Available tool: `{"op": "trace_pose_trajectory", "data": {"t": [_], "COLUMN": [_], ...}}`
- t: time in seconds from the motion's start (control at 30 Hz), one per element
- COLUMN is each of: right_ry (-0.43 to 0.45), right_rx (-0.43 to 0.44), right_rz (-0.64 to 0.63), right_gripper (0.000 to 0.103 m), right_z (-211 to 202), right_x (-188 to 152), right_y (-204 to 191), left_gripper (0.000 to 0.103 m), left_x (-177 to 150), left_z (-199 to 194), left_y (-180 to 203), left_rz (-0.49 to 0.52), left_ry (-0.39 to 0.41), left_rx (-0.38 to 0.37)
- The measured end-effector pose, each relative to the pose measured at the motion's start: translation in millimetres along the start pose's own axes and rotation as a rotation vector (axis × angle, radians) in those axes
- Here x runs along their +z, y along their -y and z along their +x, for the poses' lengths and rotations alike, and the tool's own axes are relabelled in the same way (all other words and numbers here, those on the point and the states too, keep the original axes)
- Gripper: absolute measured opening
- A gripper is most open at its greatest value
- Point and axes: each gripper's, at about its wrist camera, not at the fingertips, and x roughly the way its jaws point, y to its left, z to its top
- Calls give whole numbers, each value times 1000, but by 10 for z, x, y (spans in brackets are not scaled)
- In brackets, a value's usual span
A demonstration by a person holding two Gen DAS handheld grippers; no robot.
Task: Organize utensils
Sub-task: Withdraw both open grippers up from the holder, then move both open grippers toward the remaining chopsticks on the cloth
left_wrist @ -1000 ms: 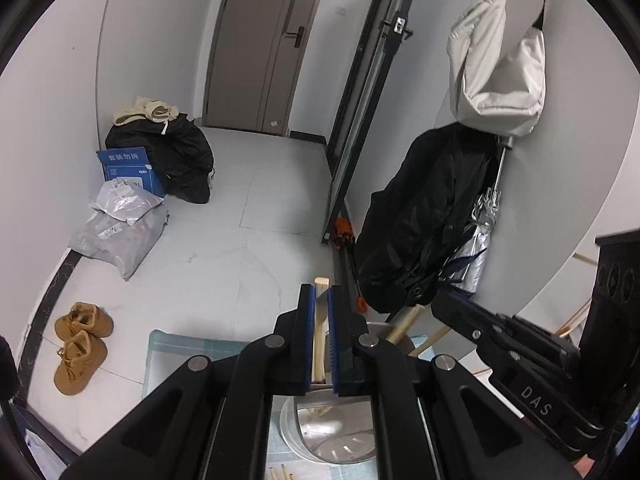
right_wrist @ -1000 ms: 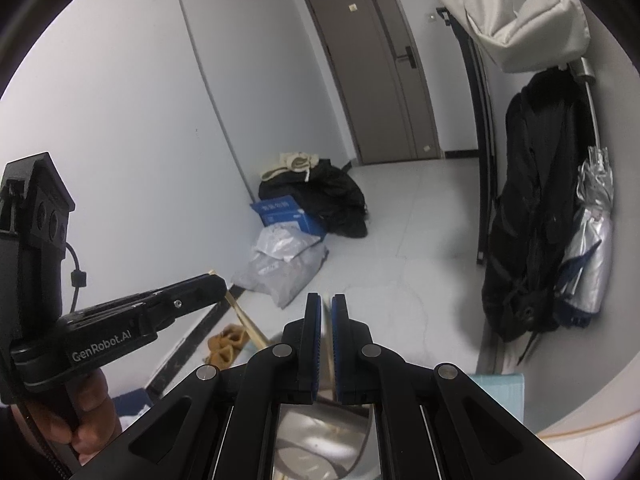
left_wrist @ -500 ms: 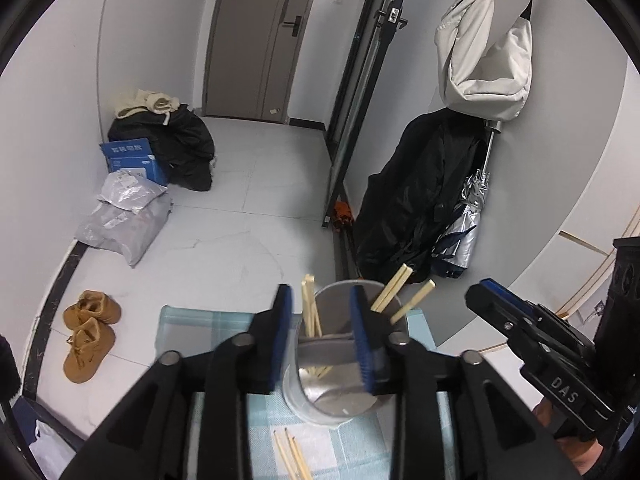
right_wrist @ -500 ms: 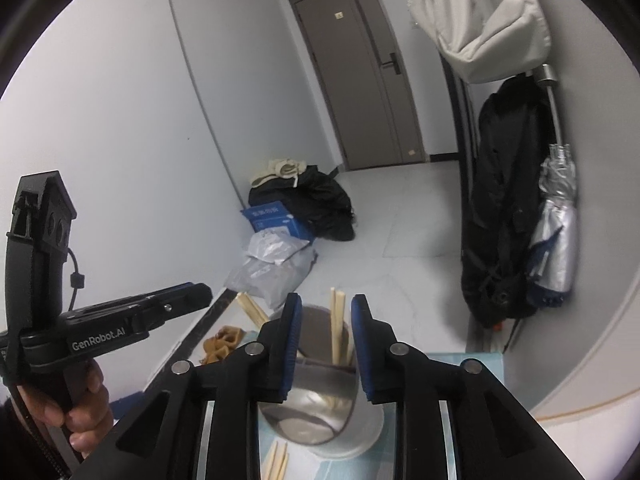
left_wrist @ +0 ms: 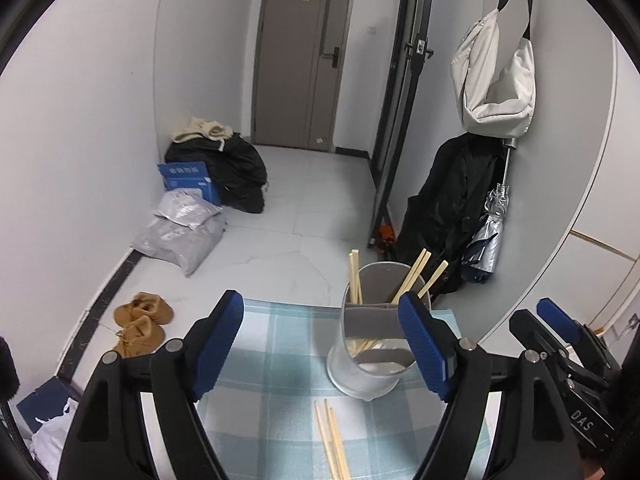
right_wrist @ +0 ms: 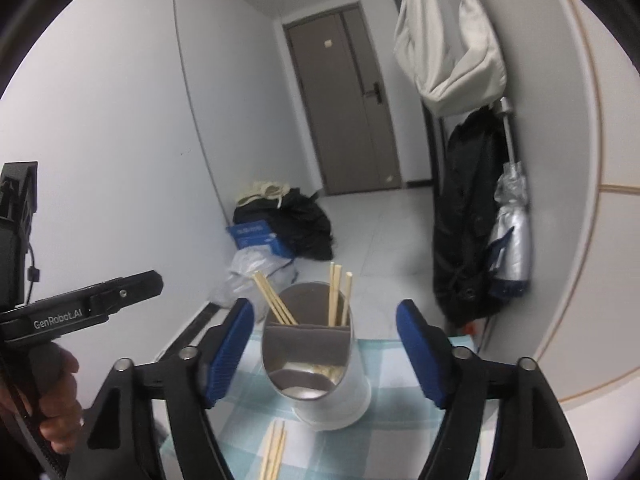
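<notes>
A grey cylindrical utensil holder [left_wrist: 370, 344] with an inner divider stands on a blue checked cloth [left_wrist: 276, 360]; it also shows in the right wrist view [right_wrist: 316, 364]. Several wooden chopsticks [left_wrist: 355, 276] stand in it. More chopsticks [left_wrist: 332, 436] lie loose on the cloth in front, also seen in the right wrist view [right_wrist: 274, 450]. My left gripper [left_wrist: 320, 344] is open and empty, above and left of the holder. My right gripper [right_wrist: 324, 348] is open and empty, its jaws either side of the holder without touching it.
The cloth's far edge [left_wrist: 296, 303] drops to a tiled floor with brown shoes [left_wrist: 142, 320], grey bags [left_wrist: 180, 232] and a blue box [left_wrist: 188, 178]. A black coat [left_wrist: 452, 208], umbrella [left_wrist: 490, 236] and white bag [left_wrist: 496, 80] hang on the right wall.
Both grippers were shut on chopsticks over the holder; both have opened wide, dropped the chopsticks into the holder, and pulled back.
</notes>
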Motion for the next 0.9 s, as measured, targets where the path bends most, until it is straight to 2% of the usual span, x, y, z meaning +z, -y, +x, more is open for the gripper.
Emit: {"op": "trace_pose_trajectory", "data": {"t": [0.03,0.1,0.23,0.63,0.9], "right_ry": [4,11,12,-73,-145], "right_rx": [-5,-12,-25,-59,-90], "right_rz": [-5,-7,8,8,56], "right_gripper": [78,83,85,86,86], "right_z": [-39,-104,-214,-203,-30], "right_x": [-28,-72,-169,-536,-795], "right_y": [-20,-35,-46,-40,42], "left_gripper": [84,87,90,90,90], "left_x": [-26,-90,-212,-616,-897], "left_z": [-34,-101,-162,-189,111], "left_y": [-6,-18,-40,-74,-180], "left_rz": [0,-10,-30,-30,-53], "left_ry": [6,22,31,23,-47], "left_rx": [6,12,29,47,66]}}
